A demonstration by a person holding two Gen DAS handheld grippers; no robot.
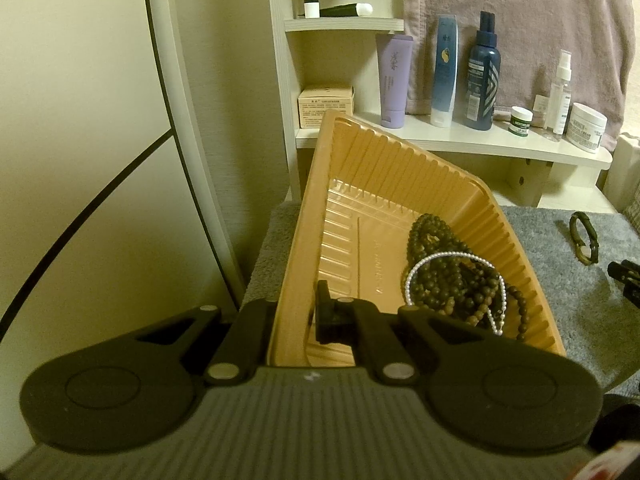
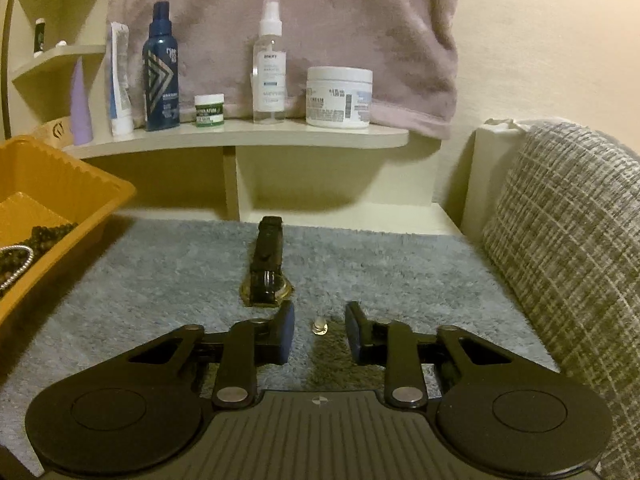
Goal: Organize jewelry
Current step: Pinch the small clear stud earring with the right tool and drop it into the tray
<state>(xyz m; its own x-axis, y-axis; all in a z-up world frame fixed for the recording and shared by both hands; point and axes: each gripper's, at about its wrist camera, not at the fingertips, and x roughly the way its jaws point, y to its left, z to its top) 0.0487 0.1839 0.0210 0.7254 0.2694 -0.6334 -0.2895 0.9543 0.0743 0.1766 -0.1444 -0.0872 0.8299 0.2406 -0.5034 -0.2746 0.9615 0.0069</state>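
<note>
My left tongs [image 1: 294, 320] are clamped on the near wall of the tray [image 1: 316, 184], one finger outside the rim and one inside, and the tray sits tilted with its far corner raised toward the shelf [image 1: 452, 138]. Inside it, against the right wall, lie the dark beads [image 1: 444, 268] with the pearl strand [image 1: 448, 258] draped over them; the left half of the tray floor is bare. Left of the tray runs a white curved frame [image 1: 176, 92], close to its rim.

My right tongs [image 2: 319, 332] stand apart just above the mat [image 2: 400, 272], and a small clear stud [image 2: 319, 326] lies on the mat between the fingers, touching neither. Just beyond the left finger lies the watch [image 2: 266, 276], its strap running straight away from me. The tray's corner juts in at the left and a tweed cushion [image 2: 568, 264] walls off the right, with open mat between them on both sides of the watch. In the left view a bracelet [image 1: 584, 240] lies on the mat, right of the tray and well apart from it. Beyond the mat's far edge stands the shelf, with bottles [image 2: 161, 68] and a jar [image 2: 339, 96] in a row and a towel [image 2: 280, 20] hanging behind.
</note>
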